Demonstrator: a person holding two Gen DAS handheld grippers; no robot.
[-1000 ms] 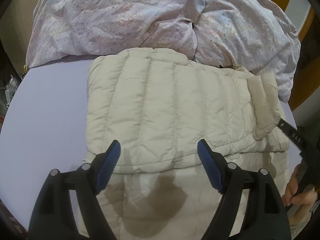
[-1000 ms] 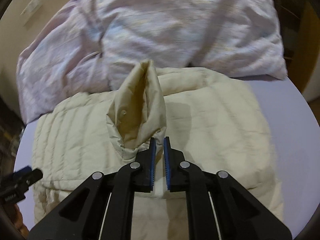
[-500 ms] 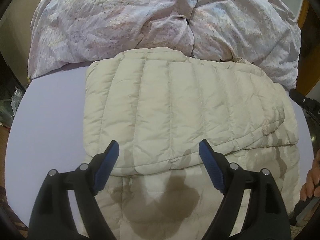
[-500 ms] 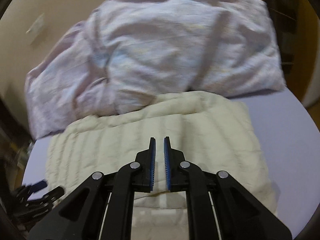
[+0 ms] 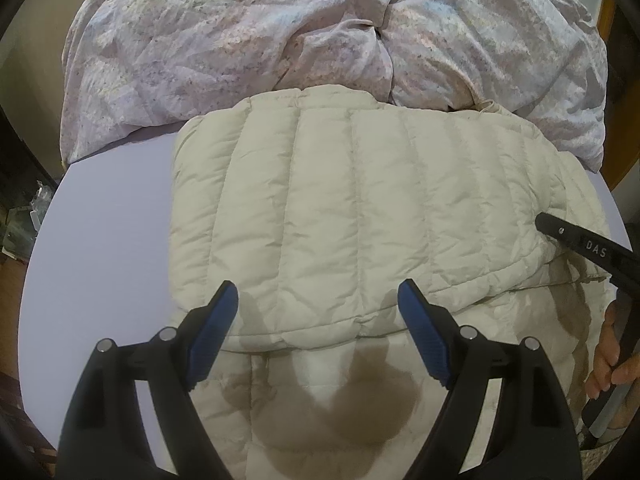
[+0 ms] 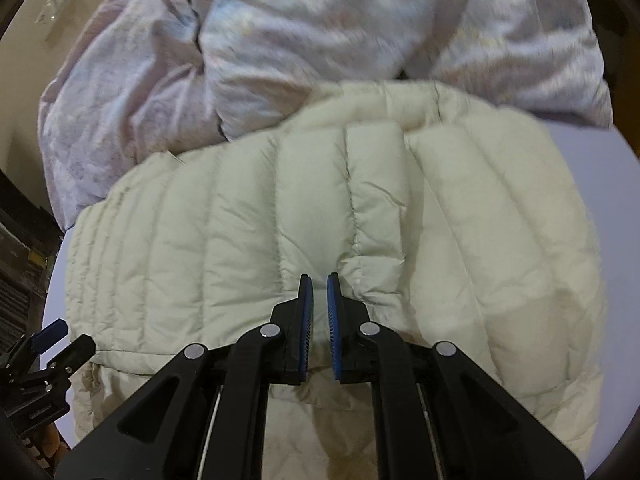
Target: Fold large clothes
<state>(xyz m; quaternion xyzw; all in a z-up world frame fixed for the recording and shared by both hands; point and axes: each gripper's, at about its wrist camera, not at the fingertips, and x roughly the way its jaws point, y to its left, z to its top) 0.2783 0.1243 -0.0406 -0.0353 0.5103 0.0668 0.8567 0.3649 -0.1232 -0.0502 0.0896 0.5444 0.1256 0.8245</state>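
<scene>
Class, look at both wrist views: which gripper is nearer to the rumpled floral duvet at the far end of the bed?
Neither clearly. The left gripper, jaws wide, and the right gripper, jaws nearly closed, both hang over the near fold of the cream puffer jacket, which lies between them and the duvet.

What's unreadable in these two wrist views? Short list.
- Puffer jacket, left wrist view: its near part runs under the open left claw and off the bottom edge.
- Right claw, left wrist view: only a black finger enters at the right edge; its tips are out of frame.
- Quilt, right wrist view: motion blur smears its pattern.
- Jacket sleeves and collar, both views: folded under, not visible.
</scene>
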